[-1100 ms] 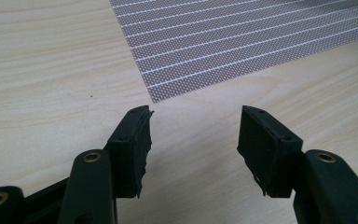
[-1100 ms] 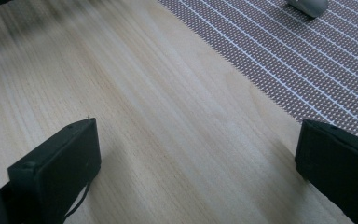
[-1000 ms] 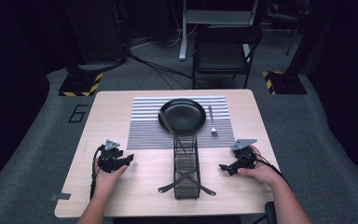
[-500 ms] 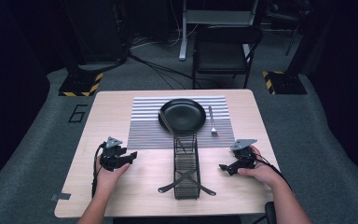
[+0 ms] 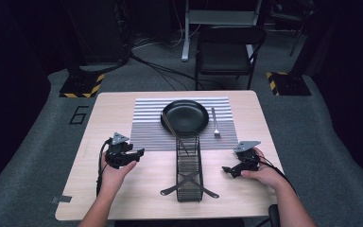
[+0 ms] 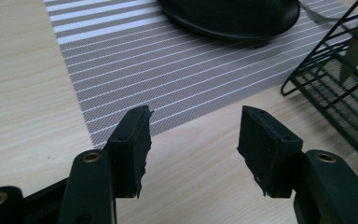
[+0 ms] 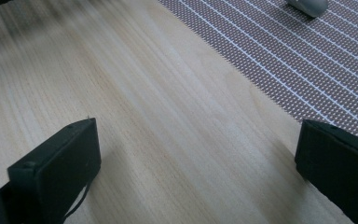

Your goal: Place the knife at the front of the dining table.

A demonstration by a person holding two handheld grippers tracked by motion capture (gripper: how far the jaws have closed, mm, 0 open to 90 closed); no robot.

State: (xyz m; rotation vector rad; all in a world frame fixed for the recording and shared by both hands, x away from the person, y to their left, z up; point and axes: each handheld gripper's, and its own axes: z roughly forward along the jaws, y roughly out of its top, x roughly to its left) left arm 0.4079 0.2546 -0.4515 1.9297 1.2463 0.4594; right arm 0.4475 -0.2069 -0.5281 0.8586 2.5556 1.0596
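A black plate (image 5: 185, 116) sits on a grey striped placemat (image 5: 147, 128) at the table's far middle, with a fork (image 5: 214, 124) lying to its right. A black wire rack (image 5: 188, 169) stands in front of the plate, and a dark stick leans from the plate into it. My left gripper (image 5: 137, 154) rests on the wood left of the rack, jaws open and empty. In the left gripper view the plate (image 6: 233, 16) and the rack (image 6: 340, 88) lie ahead. My right gripper (image 5: 227, 169) rests right of the rack, also open and empty, over bare wood beside the placemat (image 7: 307, 60).
The wooden table (image 5: 99, 118) has bare room at both sides of the mat. A black folding chair (image 5: 224, 52) stands behind the far edge. Cables and yellow-black striped bases (image 5: 78, 87) lie on the grey floor beyond.
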